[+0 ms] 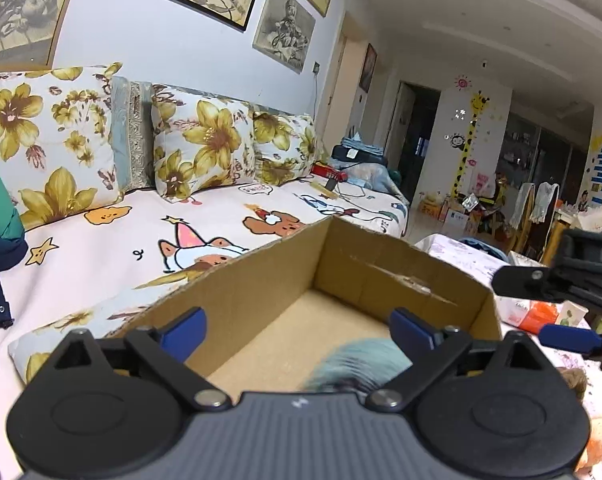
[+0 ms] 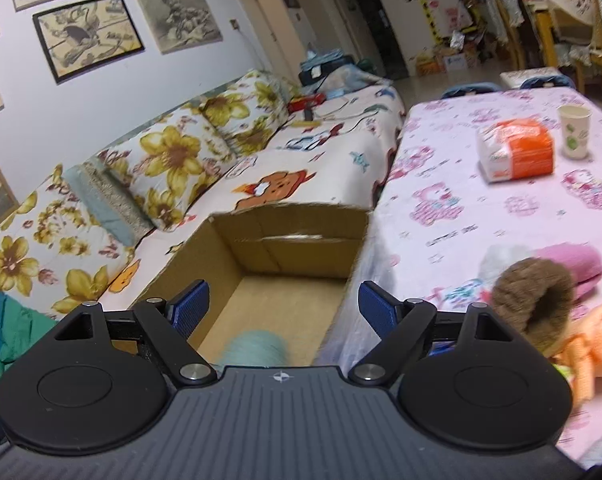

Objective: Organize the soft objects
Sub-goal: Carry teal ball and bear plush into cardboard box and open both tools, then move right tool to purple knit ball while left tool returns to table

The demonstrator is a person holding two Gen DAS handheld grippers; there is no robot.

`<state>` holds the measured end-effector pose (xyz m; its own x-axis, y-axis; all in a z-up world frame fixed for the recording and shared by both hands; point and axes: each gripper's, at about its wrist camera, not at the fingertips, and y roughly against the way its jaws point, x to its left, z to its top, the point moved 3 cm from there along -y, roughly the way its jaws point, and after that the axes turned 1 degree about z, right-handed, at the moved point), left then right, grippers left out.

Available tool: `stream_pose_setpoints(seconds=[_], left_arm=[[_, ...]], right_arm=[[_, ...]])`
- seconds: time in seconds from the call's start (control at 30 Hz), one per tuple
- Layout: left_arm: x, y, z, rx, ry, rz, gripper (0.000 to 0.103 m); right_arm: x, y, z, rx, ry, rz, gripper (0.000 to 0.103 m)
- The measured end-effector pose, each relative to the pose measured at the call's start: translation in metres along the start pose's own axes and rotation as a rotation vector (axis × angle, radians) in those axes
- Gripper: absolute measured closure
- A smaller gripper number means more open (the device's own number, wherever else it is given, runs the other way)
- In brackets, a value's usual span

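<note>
An open cardboard box [image 1: 381, 264] stands between the sofa and the table; it also shows in the right wrist view [image 2: 301, 236]. A blurred light-blue fluffy toy [image 1: 357, 364] is inside the box near its near end, also in the right wrist view [image 2: 255, 346]. My left gripper [image 1: 297, 328] is open above the box, empty. My right gripper [image 2: 283, 308] is open above the box's right side, empty; it shows at the right of the left wrist view [image 1: 569, 336]. On the table lie a brown plush [image 2: 533, 300], a pink plush [image 2: 577, 264] and an orange plush [image 2: 593, 348].
A sofa [image 1: 121, 248] with flowered cushions [image 1: 205, 144] is left of the box. A green and blue jacket [image 2: 5, 336] lies on it. The pink-clothed table [image 2: 481, 208] holds an orange tissue pack [image 2: 517, 152] and a paper cup [image 2: 575, 130].
</note>
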<state>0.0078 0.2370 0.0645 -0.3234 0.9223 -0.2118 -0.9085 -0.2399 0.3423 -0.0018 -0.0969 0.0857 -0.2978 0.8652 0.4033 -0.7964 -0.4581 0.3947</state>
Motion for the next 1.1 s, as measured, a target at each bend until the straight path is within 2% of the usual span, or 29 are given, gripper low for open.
stream_pose_setpoints(seconds=[0.37, 0.8, 1.1], left_arm=[[-0.018, 0.011, 0.001, -0.052, -0.015, -0.106, 0.001], [-0.059, 0.023, -0.007, -0.088, -0.127, -0.215, 0.001], [-0.088, 0.030, -0.020, -0.097, -0.204, -0.271, 0.001]], right_arm=[[-0.023, 0.053, -0.005, -0.127, 0.052, -0.159, 0.001], [-0.057, 0.096, -0.016, -0.181, 0.041, -0.282, 0.000], [-0.079, 0.102, -0.016, -0.218, -0.015, -0.341, 0.000]])
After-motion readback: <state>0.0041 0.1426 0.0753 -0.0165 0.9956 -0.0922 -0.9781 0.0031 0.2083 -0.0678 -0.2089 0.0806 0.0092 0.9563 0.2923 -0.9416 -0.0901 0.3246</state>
